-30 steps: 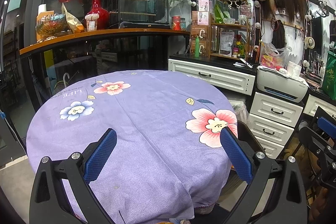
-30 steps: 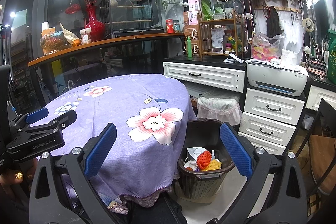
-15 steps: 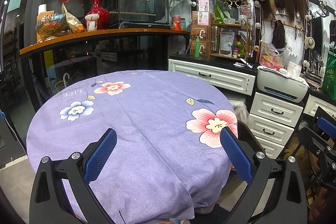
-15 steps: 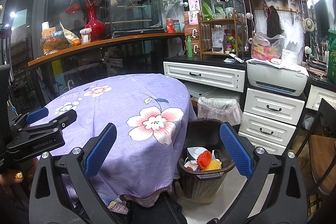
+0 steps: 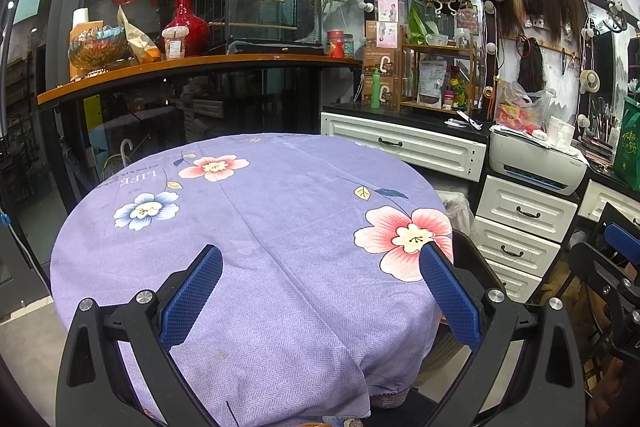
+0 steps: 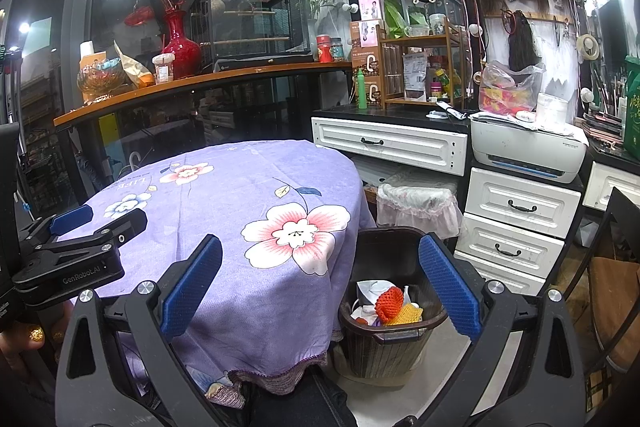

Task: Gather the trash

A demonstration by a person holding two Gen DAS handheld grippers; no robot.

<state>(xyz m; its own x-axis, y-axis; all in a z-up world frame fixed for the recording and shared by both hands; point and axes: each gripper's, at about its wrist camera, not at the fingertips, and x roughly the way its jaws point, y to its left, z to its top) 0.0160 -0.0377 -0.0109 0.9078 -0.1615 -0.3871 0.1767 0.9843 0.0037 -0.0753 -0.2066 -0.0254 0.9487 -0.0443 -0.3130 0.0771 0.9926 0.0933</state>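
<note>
A dark brown waste basket (image 6: 390,337) stands on the floor right of the round table; it holds white paper, an orange mesh piece (image 6: 389,303) and a yellow mesh piece (image 6: 407,315). The table carries a purple flowered cloth (image 5: 260,227) with nothing on it. My left gripper (image 5: 320,299) is open and empty over the table's near edge. My right gripper (image 6: 320,297) is open and empty, above the table's right edge and the basket. The left gripper also shows in the right wrist view (image 6: 80,243), and the right gripper's blue pad shows in the left wrist view (image 5: 622,239).
White drawer cabinets (image 6: 520,227) with a printer (image 6: 528,155) stand at the right. A lace-covered stool (image 6: 418,207) sits behind the basket. A wooden shelf (image 5: 192,67) with a red vase (image 5: 186,23) runs behind the table. A dark chair (image 6: 612,267) is at far right.
</note>
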